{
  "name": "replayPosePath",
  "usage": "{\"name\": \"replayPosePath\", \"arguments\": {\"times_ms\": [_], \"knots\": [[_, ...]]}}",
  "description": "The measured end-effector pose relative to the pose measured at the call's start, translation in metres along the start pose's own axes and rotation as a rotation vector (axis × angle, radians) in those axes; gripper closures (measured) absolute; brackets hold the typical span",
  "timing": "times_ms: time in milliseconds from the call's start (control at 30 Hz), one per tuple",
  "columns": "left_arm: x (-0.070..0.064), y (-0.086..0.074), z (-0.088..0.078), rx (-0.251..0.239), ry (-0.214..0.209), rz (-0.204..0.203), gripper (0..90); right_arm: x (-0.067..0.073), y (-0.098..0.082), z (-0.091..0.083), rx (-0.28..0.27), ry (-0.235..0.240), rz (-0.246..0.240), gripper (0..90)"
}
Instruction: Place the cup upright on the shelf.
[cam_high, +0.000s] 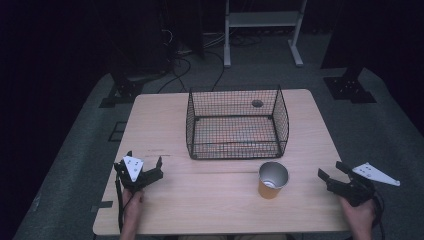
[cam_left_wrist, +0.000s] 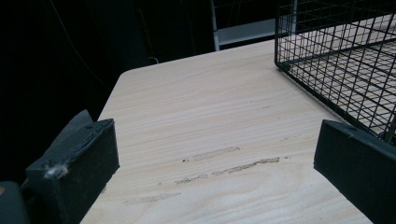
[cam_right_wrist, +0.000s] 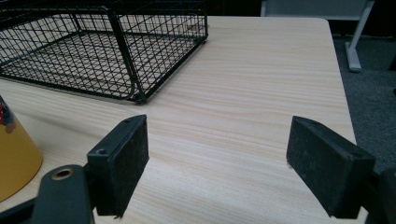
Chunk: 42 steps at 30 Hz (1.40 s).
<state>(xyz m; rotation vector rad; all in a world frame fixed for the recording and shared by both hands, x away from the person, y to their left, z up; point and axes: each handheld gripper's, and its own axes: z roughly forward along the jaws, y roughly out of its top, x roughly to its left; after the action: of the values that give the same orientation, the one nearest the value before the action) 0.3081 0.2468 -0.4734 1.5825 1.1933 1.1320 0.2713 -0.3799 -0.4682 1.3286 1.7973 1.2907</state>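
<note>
A black wire basket (cam_high: 235, 150) stands empty at the middle of the wooden table (cam_high: 200, 200). An orange paper cup (cam_high: 273, 180) with a silvery inside stands upright just in front of the basket's right corner. My left gripper (cam_high: 145, 159) rests low over the table's left part, open, with bare wood between its jaws (cam_left_wrist: 215, 158). My right gripper (cam_high: 331, 170) is at the table's right edge, open and holding nothing (cam_right_wrist: 217, 149). In the right gripper view the cup (cam_right_wrist: 14, 154) sits to the left of the jaws and the basket (cam_right_wrist: 93, 51) lies ahead on the left.
Scuff marks (cam_left_wrist: 229, 165) streak the wood ahead of the left gripper, with the basket's corner (cam_left_wrist: 345, 56) to its right. A small dark round spot (cam_high: 257, 103) marks the table behind the basket. A white metal stand (cam_high: 262, 30), cables and black stand bases sit on the grey floor beyond.
</note>
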Motion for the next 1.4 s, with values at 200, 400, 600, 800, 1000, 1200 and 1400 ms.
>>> {"name": "replayPosePath", "arguments": {"times_ms": [200,400,600,800,1000,1200,1400], "knots": [[0.0,0.0,0.0,0.003,0.001,-0.001,0.0,0.001,0.0,0.001,0.007,0.007,-0.007,19.8],[0.001,0.0,-0.001,0.001,-0.005,-0.002,0.0,0.005,0.002,0.001,0.011,0.02,-0.021,19.3],[0.001,0.0,-0.001,0.001,-0.007,-0.003,0.0,0.011,0.004,0.001,0.012,0.046,-0.045,18.5],[0.001,0.0,-0.001,0.002,-0.005,-0.003,0.0,0.015,0.005,0.002,0.013,0.067,-0.057,17.7],[0.0,0.0,0.0,0.001,-0.004,-0.002,0.0,0.021,0.007,0.0,0.025,0.095,-0.084,17.1],[0.0,0.0,0.0,0.004,-0.001,0.0,0.0,0.031,0.008,-0.006,0.025,0.141,-0.118,15.6],[0.0,0.0,0.0,0.005,0.001,0.001,0.0,0.047,0.008,-0.012,0.037,0.187,-0.161,14.4]]}}
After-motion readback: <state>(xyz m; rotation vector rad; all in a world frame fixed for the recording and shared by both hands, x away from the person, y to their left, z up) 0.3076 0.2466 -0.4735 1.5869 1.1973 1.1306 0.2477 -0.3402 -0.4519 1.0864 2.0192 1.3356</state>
